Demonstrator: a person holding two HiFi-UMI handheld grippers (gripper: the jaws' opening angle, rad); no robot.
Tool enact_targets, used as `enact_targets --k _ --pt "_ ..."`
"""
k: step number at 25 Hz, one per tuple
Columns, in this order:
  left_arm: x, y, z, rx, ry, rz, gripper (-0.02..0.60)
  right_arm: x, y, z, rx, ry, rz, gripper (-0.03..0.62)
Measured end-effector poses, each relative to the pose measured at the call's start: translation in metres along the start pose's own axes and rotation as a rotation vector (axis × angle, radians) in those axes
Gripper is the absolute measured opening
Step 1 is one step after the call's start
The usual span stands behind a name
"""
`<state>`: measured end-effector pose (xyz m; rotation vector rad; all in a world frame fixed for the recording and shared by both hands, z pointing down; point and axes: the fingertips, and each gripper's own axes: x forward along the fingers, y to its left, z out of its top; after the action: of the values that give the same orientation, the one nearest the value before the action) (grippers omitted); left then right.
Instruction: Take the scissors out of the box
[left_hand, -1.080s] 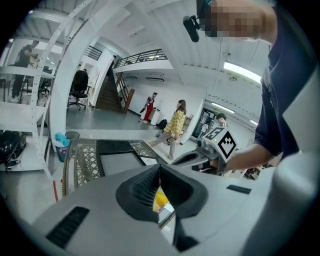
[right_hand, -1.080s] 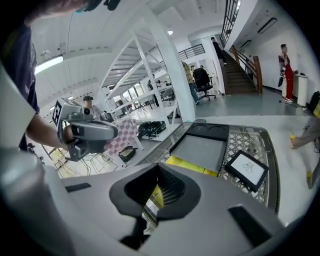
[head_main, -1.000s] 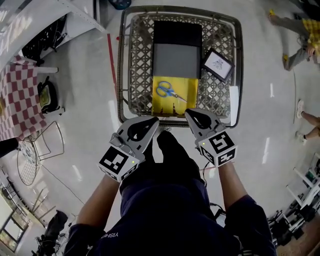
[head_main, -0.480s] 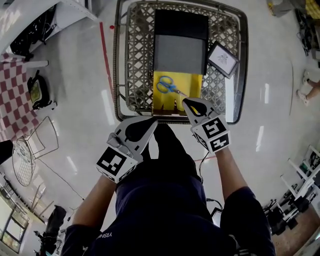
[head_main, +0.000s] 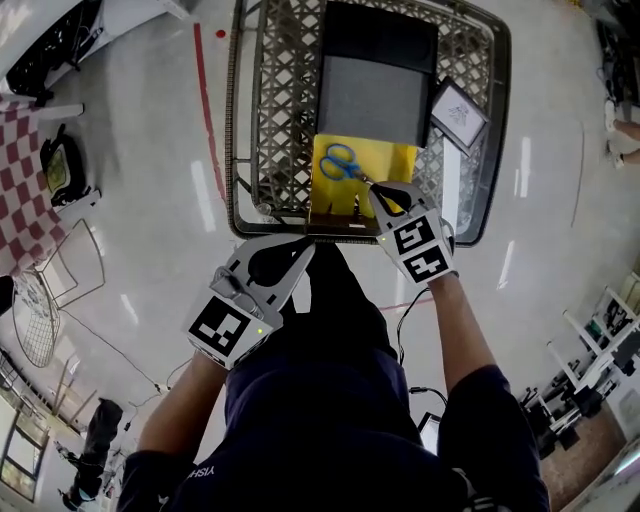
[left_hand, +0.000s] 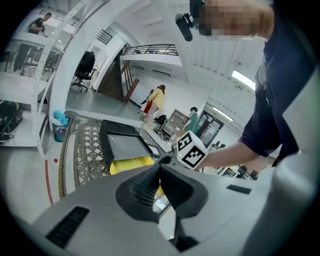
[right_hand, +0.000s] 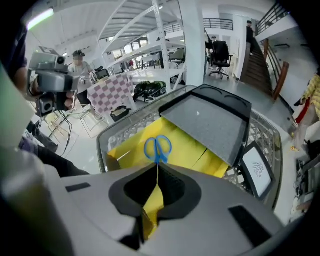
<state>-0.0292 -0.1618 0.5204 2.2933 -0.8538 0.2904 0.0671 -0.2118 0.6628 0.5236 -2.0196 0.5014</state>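
Blue-handled scissors (head_main: 342, 163) lie in the open yellow box (head_main: 392, 160), which sits in a wire basket (head_main: 238, 120) on the floor. The box's dark grey lid (head_main: 375, 85) covers its far half. My right gripper (head_main: 377, 190) is shut and empty; its tip hangs over the box's near edge, just short of the scissors (right_hand: 158, 147). In the right gripper view the closed jaws (right_hand: 158, 169) point down at the blue handles. My left gripper (head_main: 308, 245) is shut and empty, outside the basket's near rim. Its own view shows the yellow box (left_hand: 131, 164) ahead.
A small framed card (head_main: 459, 112) leans in the basket right of the lid. A checkered cloth (head_main: 15, 200) and a wire rack (head_main: 40, 320) stand on the glossy floor to the left. People (left_hand: 159, 97) stand far off in the hall.
My right gripper has dropped and moved forward over the basket's near rim, closer to the scissors. The left gripper has sunk a little and stays outside the basket.
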Motion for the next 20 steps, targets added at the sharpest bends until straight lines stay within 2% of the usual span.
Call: enact_targets --k 4,12,17,20 --pt "0.0 0.007 -0.002 -0.02 -0.003 -0.005 0.025 0.014 -0.002 -0.012 -0.058 0.101 -0.007 0.054" --pt "0.001 0.016 0.001 -0.046 -0.02 -0.016 0.025 0.032 -0.004 -0.017 -0.152 0.225 -0.019 0.092" --pt "0.004 0.018 0.003 -0.043 -0.027 -0.031 0.025 0.046 -0.008 -0.028 -0.177 0.318 -0.014 0.115" --pt "0.004 0.019 0.002 -0.054 -0.032 -0.033 0.025 0.049 -0.009 -0.03 -0.184 0.339 -0.02 0.115"
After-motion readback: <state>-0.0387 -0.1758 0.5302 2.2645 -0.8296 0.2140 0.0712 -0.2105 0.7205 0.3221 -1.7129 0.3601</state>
